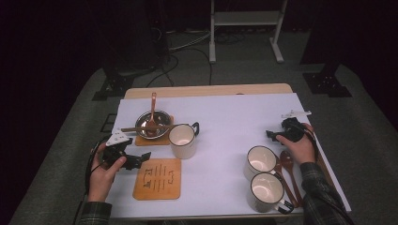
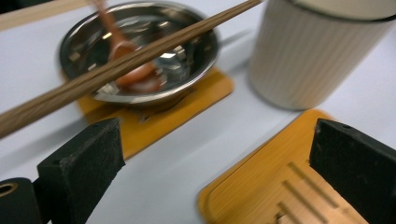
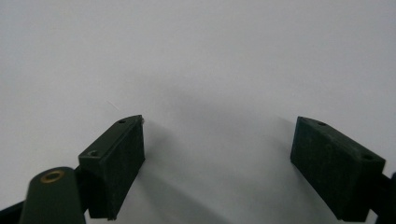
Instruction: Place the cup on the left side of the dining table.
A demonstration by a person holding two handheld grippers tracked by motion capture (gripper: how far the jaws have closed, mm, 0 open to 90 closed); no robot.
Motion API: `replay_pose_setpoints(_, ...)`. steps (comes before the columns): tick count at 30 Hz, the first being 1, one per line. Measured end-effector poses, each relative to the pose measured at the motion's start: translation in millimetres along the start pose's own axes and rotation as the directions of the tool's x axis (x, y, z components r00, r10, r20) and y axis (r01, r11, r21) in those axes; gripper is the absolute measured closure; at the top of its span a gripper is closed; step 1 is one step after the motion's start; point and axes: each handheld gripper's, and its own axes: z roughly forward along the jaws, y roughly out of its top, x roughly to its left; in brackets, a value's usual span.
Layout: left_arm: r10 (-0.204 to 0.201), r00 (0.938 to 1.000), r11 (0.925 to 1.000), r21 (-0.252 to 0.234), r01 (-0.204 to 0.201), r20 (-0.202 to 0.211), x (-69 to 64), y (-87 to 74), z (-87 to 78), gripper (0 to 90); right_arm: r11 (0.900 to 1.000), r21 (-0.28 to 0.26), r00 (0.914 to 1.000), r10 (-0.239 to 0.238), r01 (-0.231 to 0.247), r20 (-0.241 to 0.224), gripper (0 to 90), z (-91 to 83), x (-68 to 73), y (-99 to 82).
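table (image 1: pixel 225 117) under a white cover, items at both ends. left end: a wooden coaster (image 1: pixel 157 178) with slots lies bare near the front edge; behind it a second coaster (image 1: pixel 141 139) carries a steel bowl (image 1: pixel 162 117), with a red-brown spoon (image 1: pixel 152 112) standing in the bowl and chopsticks (image 1: pixel 141 129) laid across its rim. a ribbed cream mug (image 1: pixel 182 140) stands just right of the bowl, between the two coasters. right end: two more mugs (image 1: pixel 261 161) near the front edge, wooden spoons (image 1: pixel 287 161) beside them. left gripper (image 1: pixel 136 160) rests at the slotted coaster's left edge, jaws spread wide, nothing between them. right gripper (image 1: pixel 271 135) sits on bare cover behind the mugs, jaws likewise wide and empty.
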Motion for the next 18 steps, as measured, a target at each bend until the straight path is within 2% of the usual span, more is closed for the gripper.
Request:
replay_pose_setpoints(6,-0.046,0.9967,0.9983,0.032,0.049,-0.066,9.9,-16.0,-6.0,1.9,1.0000,0.001,1.0000,0.000,0.000,0.000,16.0,0.0,0.1,0.0)
replay_pose_setpoints(13,-0.078,0.9911,0.9947,0.058,0.085,-0.107,18.9,-30.3,-9.3,1.9,1.0000,0.002,1.0000,0.002,-0.002,0.000,16.0,-0.1,0.3,0.1)
replay_pose_setpoints(18,-0.096,0.9852,0.9893,0.095,0.110,-0.141,22.5,-39.8,-9.8,1.9,1.0000,0.002,1.0000,0.002,-0.002,0.001,16.0,-0.1,0.4,0.0)
